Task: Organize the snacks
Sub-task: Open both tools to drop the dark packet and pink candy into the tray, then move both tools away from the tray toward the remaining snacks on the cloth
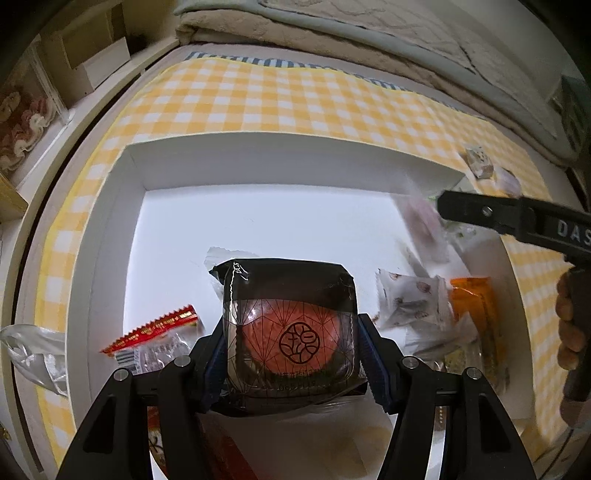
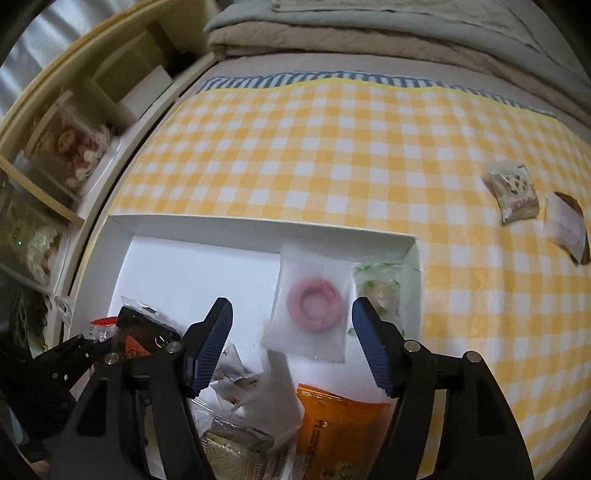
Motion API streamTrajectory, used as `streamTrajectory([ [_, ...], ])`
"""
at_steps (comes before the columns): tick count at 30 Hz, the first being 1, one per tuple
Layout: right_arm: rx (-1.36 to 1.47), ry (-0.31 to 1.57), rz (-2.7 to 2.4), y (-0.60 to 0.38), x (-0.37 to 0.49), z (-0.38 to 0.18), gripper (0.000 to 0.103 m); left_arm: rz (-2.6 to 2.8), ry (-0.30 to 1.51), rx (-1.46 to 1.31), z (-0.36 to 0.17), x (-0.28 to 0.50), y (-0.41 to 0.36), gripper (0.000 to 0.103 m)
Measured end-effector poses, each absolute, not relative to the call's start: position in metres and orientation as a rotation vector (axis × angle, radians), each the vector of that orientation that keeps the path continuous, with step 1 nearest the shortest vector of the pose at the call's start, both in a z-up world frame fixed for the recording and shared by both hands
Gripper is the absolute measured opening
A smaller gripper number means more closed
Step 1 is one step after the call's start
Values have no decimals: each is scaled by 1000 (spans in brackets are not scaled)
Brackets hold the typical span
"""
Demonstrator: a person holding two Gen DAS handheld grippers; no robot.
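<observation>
My left gripper (image 1: 291, 354) is shut on a black packet with an orange-red round cake (image 1: 290, 325), held over the white box (image 1: 122, 206). It also shows at the left in the right wrist view (image 2: 144, 332). My right gripper (image 2: 291, 343) is open and empty above the box (image 2: 258, 227), over a white packet with a pink ring (image 2: 312, 304). The right gripper also shows in the left wrist view (image 1: 480, 214), with a blurred packet (image 1: 424, 225) beside it. Two small packets (image 2: 515, 192) (image 2: 565, 227) lie on the yellow check cloth (image 2: 332, 147) outside the box.
Inside the box lie a red-edged packet (image 1: 155, 339), white printed packets (image 1: 410, 299), an orange packet (image 2: 340, 428), a green-printed packet (image 2: 378, 291) and a gold one (image 2: 236, 450). Folded blankets (image 2: 369, 29) lie beyond the cloth. A shelf unit (image 2: 74, 140) stands left.
</observation>
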State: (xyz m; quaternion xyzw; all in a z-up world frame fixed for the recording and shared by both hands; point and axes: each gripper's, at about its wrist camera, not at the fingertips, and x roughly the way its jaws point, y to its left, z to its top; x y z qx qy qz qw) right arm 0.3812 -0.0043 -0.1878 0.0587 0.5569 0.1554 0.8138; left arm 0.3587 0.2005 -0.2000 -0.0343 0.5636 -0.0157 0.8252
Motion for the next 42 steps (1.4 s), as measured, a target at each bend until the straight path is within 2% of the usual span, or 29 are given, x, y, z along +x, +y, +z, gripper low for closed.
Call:
streamTrajectory([
  [12,121,1195,339,-14,372,-179,69,-82,1239,-58,-199,357,186,62],
  [14,130,1194,344,-17,368,-175,69,-82,1226,-69,-195,355,187,66],
  [16,136,1187,347,-19,365,-170,69,-78,1196,-78,-186,354,189,78],
  [21,146,1174,349,-24,356,-158,70,-78,1174,-107,-170,341,190,81],
  [26,133,1168,349,-28,347,-151,78,-79,1169,-92,-157,329,188,90],
  [30,111,1146,342,-32,338,-144,86,-66,1158,-104,-147,320,187,102],
  [35,109,1115,325,-38,330,-136,103,-53,1161,-117,-138,310,188,103],
  [42,116,1069,315,-47,319,-123,103,-46,1135,-112,-122,295,186,103],
])
